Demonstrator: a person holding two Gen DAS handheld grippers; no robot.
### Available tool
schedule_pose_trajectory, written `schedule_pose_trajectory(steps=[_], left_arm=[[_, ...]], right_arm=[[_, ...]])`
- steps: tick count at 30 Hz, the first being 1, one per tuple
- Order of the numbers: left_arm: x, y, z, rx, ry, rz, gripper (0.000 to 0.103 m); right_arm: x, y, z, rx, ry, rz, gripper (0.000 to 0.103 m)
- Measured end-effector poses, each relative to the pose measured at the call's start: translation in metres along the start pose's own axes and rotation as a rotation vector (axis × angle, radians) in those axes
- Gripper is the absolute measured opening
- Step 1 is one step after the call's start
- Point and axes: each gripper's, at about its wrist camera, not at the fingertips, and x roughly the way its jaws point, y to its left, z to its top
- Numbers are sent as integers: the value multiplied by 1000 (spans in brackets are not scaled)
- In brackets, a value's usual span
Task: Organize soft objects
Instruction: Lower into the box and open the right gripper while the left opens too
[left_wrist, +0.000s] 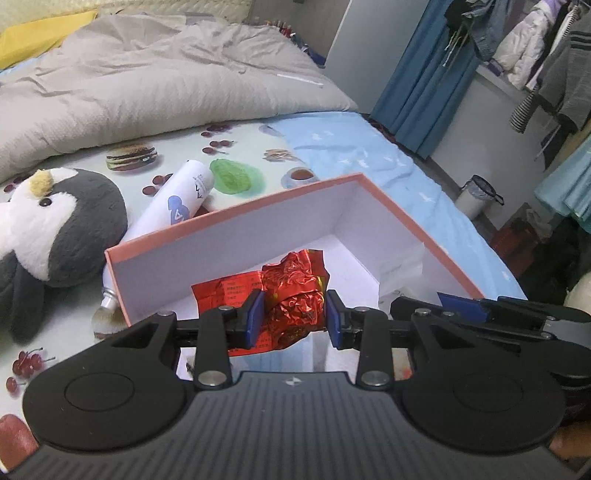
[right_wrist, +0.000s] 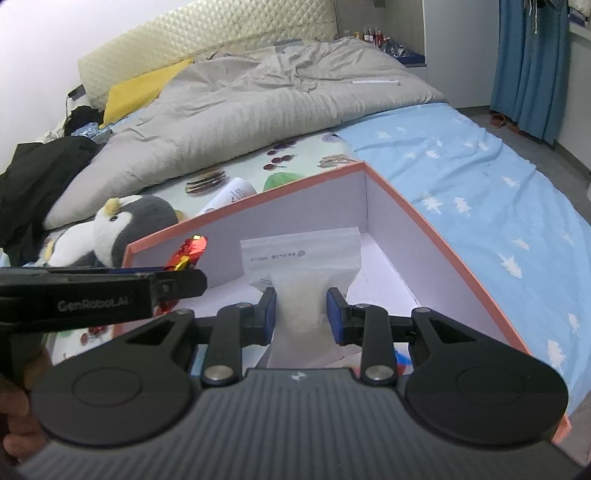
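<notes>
While both cameras look down a bed (right_wrist: 461, 177) dressed in a blue sheet, a food-print cloth (left_wrist: 258, 147) and a rumpled grey duvet (left_wrist: 147, 85), only the left view takes in the clothes rack (left_wrist: 535, 55) and small bin (left_wrist: 476, 195) by the blue curtain (right_wrist: 528, 62), and only the right view shows the padded headboard (right_wrist: 207, 37), a yellow pillow (right_wrist: 144, 88) and dark clothes (right_wrist: 40, 177). An open pink box (right_wrist: 436, 229) with white walls sits on the bed, a penguin toy (left_wrist: 55, 229) and a white tube (left_wrist: 173, 206) lying just beyond its far wall. Over the box, the left gripper (left_wrist: 295, 317) pinches a crumpled red foil packet (left_wrist: 291, 291), and the right gripper (right_wrist: 301, 314) pinches a clear zip bag (right_wrist: 303, 266) of white filling. From the left view that bag shows only as a pale edge by the box wall. Both gripper bodies hide the near floor of the box, and the tube's lower end is cut off by the box wall.
</notes>
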Motion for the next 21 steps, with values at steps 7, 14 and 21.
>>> schedule_pose_trajectory(steps=[7,14,21], left_arm=[[12,8,5,-9,31,-7,59],[-14,1,4,7,-12,-9,59],[-71,-10,-4,12,-76,-17,59]], right_arm=[[16,-7,4,31,24,16,49],[-6,-4,5,40,-10,25,49],[-61,5,-3,58,-95,29,49]])
